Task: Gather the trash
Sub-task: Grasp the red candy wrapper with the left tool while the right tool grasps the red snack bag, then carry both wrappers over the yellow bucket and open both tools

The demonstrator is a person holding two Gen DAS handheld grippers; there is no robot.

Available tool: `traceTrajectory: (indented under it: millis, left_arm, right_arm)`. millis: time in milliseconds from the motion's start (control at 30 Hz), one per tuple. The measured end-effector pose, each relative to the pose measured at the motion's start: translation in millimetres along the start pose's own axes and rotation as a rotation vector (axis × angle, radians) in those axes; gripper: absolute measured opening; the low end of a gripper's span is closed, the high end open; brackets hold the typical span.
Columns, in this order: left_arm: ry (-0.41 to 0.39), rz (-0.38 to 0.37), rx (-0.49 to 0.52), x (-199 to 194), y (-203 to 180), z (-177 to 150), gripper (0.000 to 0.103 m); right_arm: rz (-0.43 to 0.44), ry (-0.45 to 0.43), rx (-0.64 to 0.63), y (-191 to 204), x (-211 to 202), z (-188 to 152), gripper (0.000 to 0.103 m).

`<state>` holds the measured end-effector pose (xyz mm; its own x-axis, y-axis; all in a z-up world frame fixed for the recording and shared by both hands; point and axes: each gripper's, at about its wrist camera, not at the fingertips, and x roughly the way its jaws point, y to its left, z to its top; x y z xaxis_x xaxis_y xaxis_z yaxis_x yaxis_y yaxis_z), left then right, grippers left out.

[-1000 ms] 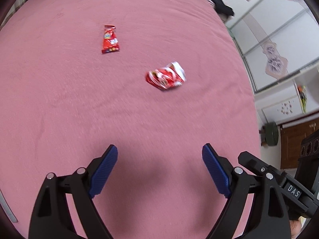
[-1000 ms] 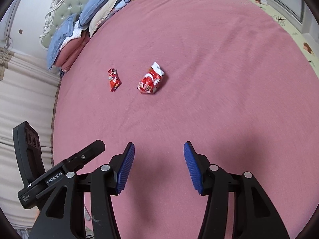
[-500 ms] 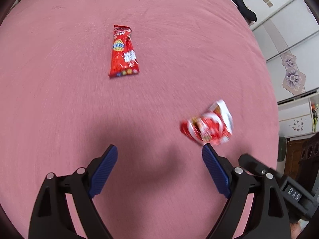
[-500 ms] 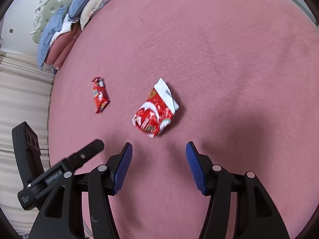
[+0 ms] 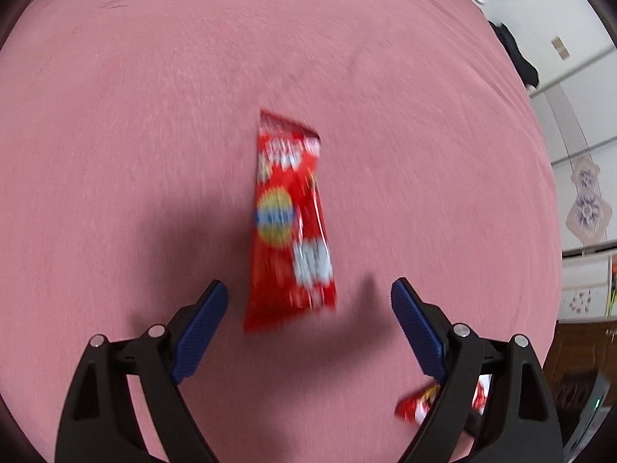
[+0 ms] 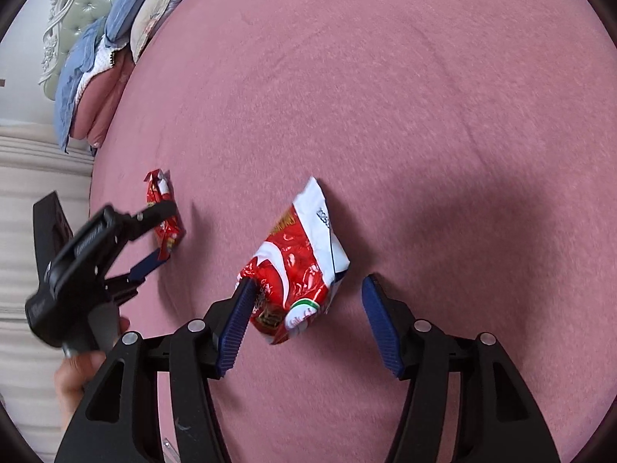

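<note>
A long red candy wrapper (image 5: 289,227) lies flat on the pink bedspread (image 5: 154,115). My left gripper (image 5: 308,320) is open, its blue pads either side of the wrapper's near end. A crumpled red and white snack bag (image 6: 299,270) lies in front of my right gripper (image 6: 304,322), which is open with the left pad touching the bag's edge. The snack bag also shows behind my left gripper's right finger (image 5: 420,405). In the right wrist view the left gripper (image 6: 156,237) straddles the candy wrapper (image 6: 162,216).
Pillows and folded blue bedding (image 6: 100,50) lie against a green tufted headboard (image 6: 73,11) at the far left. White wardrobe doors (image 5: 578,123) and dark clothing (image 5: 516,58) stand beyond the bed's right edge. The bedspread (image 6: 424,115) stretches wide ahead.
Both grippers moved forward and down toward the bed. The candy wrapper now lies between my left pads and the snack bag between my right pads. Both stayed open.
</note>
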<state>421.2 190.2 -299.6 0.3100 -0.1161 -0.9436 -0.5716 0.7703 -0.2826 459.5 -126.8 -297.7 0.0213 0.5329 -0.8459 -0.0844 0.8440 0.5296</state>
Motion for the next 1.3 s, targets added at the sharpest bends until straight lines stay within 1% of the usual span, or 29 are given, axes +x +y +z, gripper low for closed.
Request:
traceTrajectory:
  millis: [33, 67, 100, 133, 167, 233, 267, 333, 367, 533, 567, 600, 667, 733, 833, 933, 967, 1033, 1067, 1100, 1167, 1200, 1300]
  left_arm:
    - [0.002, 0.001, -0.007, 2, 2, 4, 0.085]
    - [0.003, 0.007, -0.020, 5, 3, 9, 0.085]
    - [0.002, 0.012, -0.021, 5, 3, 10, 0.084]
    - [-0.001, 0.026, -0.012, 6, 0, 11, 0.079]
    - [-0.005, 0.057, 0.013, 7, -3, 11, 0.071]
    - [-0.016, 0.116, 0.065, 7, -6, 9, 0.058]
    - [-0.023, 0.132, 0.076, 5, -5, 8, 0.049]
    - [-0.035, 0.132, 0.086, 1, -1, 4, 0.039]
    - [-0.034, 0.110, 0.082, -2, 3, 1, 0.038]
    - [-0.015, 0.068, 0.076, -12, 16, -19, 0.038]
    - [-0.010, 0.052, 0.068, -18, 18, -28, 0.038]
    - [-0.009, 0.044, 0.063, -22, 26, -30, 0.038]
    - [-0.003, 0.017, 0.058, -32, 27, -49, 0.038]
    - [0.008, -0.002, 0.068, -43, 23, -76, 0.038]
    - [0.023, -0.030, 0.082, -59, 18, -106, 0.038]
    - [0.049, -0.053, 0.102, -78, 13, -150, 0.038]
    - [0.060, -0.059, 0.106, -83, 9, -165, 0.038]
    - [0.076, -0.081, 0.108, -93, 5, -185, 0.038]
    - [0.081, -0.095, 0.113, -101, 2, -202, 0.038]
    - [0.086, -0.102, 0.122, -109, 3, -210, 0.038]
    - [0.084, -0.105, 0.143, -122, 2, -235, 0.038]
    - [0.085, -0.115, 0.154, -130, -2, -250, 0.038]
    - [0.091, -0.146, 0.181, -145, -20, -277, 0.038]
  right_arm:
    - [-0.009, 0.001, -0.009, 2, 1, 1, 0.046]
    - [-0.016, 0.003, -0.025, 4, 2, 3, 0.039]
    - [-0.023, 0.000, -0.040, 5, 2, 3, 0.035]
    - [-0.025, -0.008, -0.046, 4, 1, 4, 0.029]
    - [-0.022, -0.015, -0.055, 5, 0, 3, 0.026]
    - [-0.019, -0.022, -0.068, 3, -3, 1, 0.023]
    - [-0.014, -0.024, -0.074, 3, -5, 0, 0.022]
    - [-0.005, -0.027, -0.083, 4, -8, -3, 0.021]
    - [-0.001, -0.028, -0.085, 3, -11, -6, 0.020]
    - [0.003, -0.015, -0.071, -1, -23, -23, 0.020]
    - [0.005, -0.014, -0.066, -2, -28, -29, 0.020]
    - [0.005, -0.013, -0.065, -3, -33, -36, 0.020]
    - [0.008, -0.008, -0.058, -6, -44, -51, 0.020]
    - [0.010, 0.003, -0.050, -8, -51, -62, 0.020]
    - [0.003, 0.005, -0.047, -9, -68, -85, 0.020]
    - [-0.006, 0.007, -0.054, -8, -88, -108, 0.020]
    - [-0.015, 0.003, -0.062, -10, -99, -121, 0.020]
    - [-0.021, -0.003, -0.068, -9, -112, -135, 0.020]
    - [-0.019, -0.007, -0.065, -10, -122, -146, 0.020]
    - [-0.019, -0.012, -0.064, -10, -130, -155, 0.020]
    - [-0.022, -0.024, -0.056, -14, -148, -174, 0.020]
    - [-0.020, -0.031, -0.053, -16, -158, -184, 0.020]
    - [-0.032, -0.054, -0.046, -22, -184, -212, 0.020]
